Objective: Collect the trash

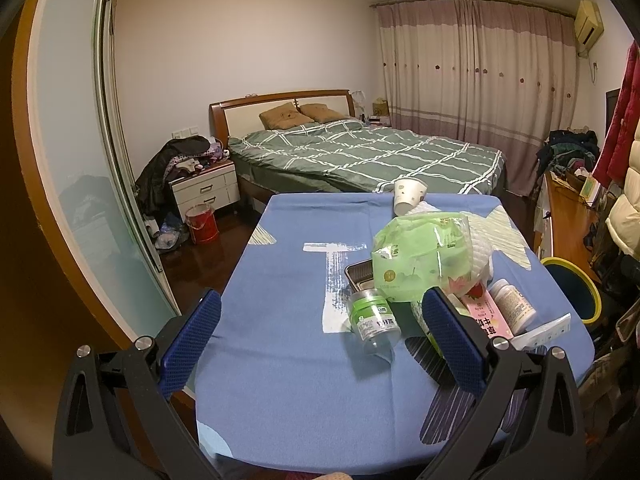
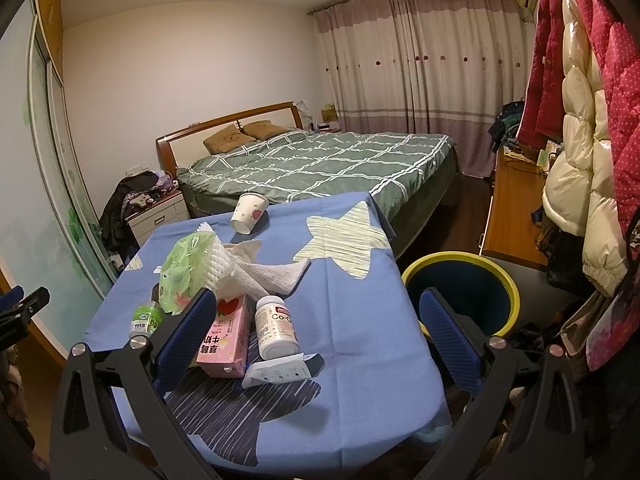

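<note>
Trash lies on a table under a blue star-print cloth [image 1: 280, 380] [image 2: 352, 288]. A small clear jar with a green lid [image 1: 372, 316] [image 2: 146, 318] lies on its side. Behind it are a green tissue pack [image 1: 420, 256] [image 2: 182, 268] with white tissue [image 2: 256, 268], a pink carton [image 1: 486, 316] [image 2: 224, 334], a white pill bottle [image 1: 514, 306] [image 2: 276, 328], a white wrapper [image 2: 276, 370] and a tipped paper cup [image 1: 408, 196] [image 2: 248, 208]. My left gripper [image 1: 320, 328] is open in front of the jar. My right gripper [image 2: 320, 328] is open over the table's near right part.
A dark bin with a yellow rim [image 2: 464, 292] [image 1: 576, 288] stands on the floor right of the table. A bed with a green checked cover [image 1: 360, 152] is beyond. Coats [image 2: 580, 140] hang at right, a wooden desk [image 2: 512, 208] beside them. A metal tray [image 1: 360, 274] sits under the tissue pack.
</note>
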A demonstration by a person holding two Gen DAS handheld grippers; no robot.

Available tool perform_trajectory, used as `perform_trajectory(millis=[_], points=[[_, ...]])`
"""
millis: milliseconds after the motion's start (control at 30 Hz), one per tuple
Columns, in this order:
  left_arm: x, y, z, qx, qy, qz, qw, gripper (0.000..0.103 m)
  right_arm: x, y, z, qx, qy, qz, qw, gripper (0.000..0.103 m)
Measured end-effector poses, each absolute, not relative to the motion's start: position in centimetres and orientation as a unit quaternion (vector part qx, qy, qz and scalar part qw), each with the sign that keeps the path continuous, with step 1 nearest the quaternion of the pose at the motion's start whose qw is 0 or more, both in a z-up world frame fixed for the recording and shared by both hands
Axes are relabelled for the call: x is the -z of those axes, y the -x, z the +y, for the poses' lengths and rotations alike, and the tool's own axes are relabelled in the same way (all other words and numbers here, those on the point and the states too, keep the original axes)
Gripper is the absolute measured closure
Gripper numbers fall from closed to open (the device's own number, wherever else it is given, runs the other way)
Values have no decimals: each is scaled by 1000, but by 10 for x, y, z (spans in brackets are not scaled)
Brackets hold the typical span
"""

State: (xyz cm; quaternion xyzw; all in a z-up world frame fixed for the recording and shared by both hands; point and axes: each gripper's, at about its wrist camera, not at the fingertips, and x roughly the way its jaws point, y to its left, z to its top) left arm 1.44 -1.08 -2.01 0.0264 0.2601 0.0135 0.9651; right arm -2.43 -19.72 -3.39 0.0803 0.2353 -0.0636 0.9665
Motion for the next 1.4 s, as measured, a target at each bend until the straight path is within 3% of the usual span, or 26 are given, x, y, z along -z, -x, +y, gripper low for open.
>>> perform_trajectory(millis=[733,1067,1200,1400], points=[[29,-23,-8,-10,-23,271,962,4,46,14,-201,65,-80,253,962,6],[40,-38,-8,-3,-24,262,965,4,70,-35,-181,8,-81,289,954,7],[47,-48,-5,-3,-22,269,963,4,74,-65,-157,-23,-65,305,950,37],[55,-62,4,-17,-21,275,961,4,75,-110,-118,-86,-59,326,940,51]])
